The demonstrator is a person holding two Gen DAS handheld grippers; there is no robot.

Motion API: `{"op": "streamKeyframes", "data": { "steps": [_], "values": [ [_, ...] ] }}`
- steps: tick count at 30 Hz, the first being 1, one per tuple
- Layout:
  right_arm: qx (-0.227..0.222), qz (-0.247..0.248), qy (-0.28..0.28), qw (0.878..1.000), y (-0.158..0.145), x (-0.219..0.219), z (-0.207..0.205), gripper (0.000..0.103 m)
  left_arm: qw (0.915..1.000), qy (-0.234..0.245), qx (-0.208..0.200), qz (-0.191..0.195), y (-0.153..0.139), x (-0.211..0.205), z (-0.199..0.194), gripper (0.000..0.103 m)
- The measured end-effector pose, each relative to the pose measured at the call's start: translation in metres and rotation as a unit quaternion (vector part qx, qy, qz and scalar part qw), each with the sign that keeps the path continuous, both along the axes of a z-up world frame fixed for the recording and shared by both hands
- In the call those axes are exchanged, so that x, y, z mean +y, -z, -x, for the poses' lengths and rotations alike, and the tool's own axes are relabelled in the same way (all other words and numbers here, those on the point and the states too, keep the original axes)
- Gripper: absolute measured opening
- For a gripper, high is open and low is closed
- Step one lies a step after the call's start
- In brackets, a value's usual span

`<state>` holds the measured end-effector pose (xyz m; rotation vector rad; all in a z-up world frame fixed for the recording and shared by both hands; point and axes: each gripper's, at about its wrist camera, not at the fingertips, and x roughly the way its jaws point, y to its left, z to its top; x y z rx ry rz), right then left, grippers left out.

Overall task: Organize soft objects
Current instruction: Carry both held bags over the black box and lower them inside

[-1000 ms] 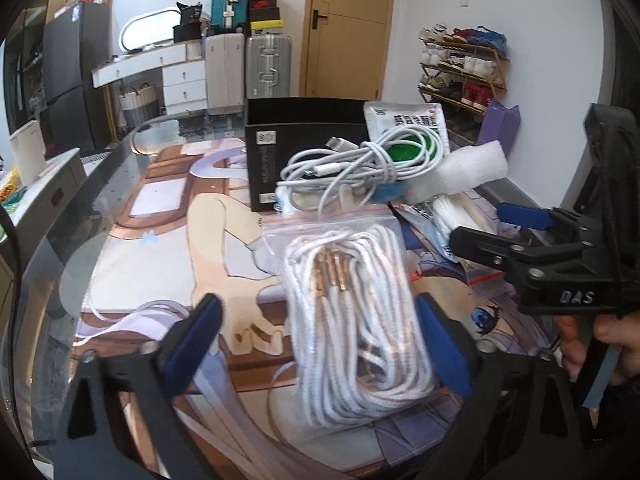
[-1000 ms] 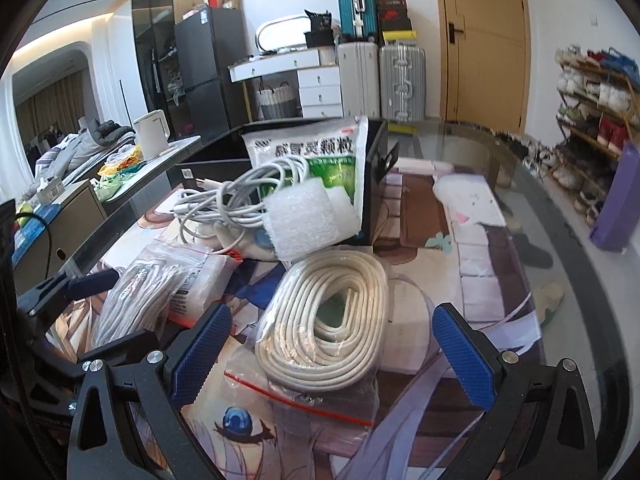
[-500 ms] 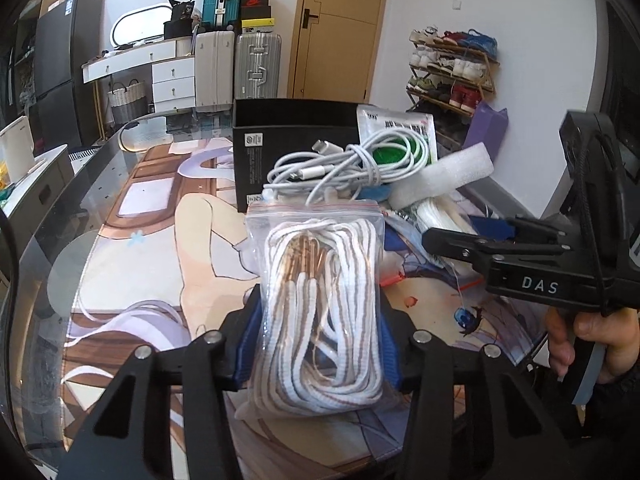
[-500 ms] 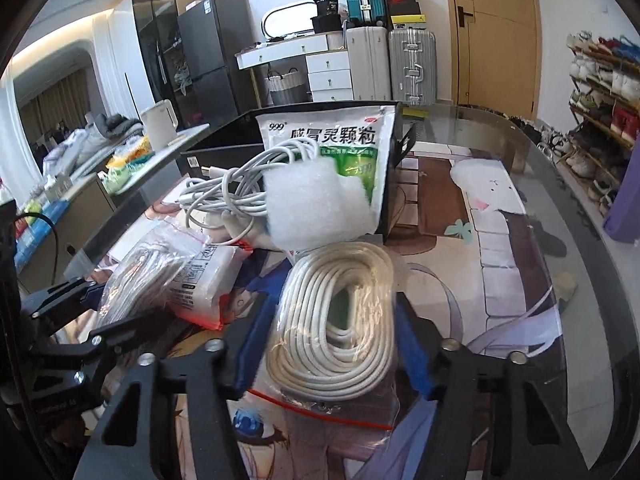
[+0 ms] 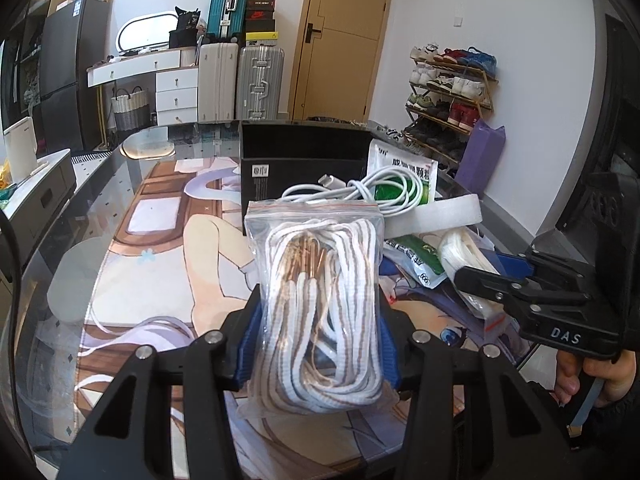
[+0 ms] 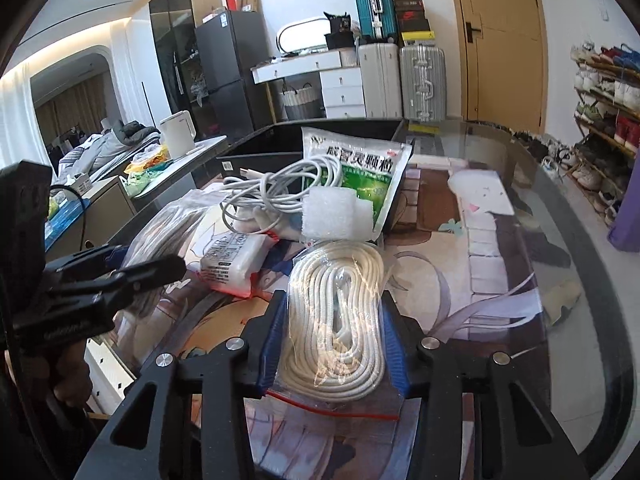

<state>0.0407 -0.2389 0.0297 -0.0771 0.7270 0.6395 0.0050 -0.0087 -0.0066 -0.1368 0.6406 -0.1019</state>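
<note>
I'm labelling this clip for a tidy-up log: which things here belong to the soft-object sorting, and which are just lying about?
Job:
bag of striped laces, in the left gripper
bag of white cord, in the right gripper
white charging cable
foam piece
green medicine pouch
black box

Lying about:
suitcases
shoe rack
kettle
</note>
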Motion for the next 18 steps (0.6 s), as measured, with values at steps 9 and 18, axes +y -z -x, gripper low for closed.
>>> {"op": "streamKeyframes", "data": {
  "steps": [9,18],
  "values": [
    [-0.047,-0.017,0.014,0.999,-0.03,-0.026,0.016,0.045,0.9997,-0.008,-0.02,-0.011,-0.016,0.001,0.0,0.048],
    [-0.083,-0.026,0.007,0.996,-0.064,-0.026,0.017,0.045,0.9989,-0.014,-0.04,-0.018,-0.034,0.008,-0.006,0.048]
  ]
}}
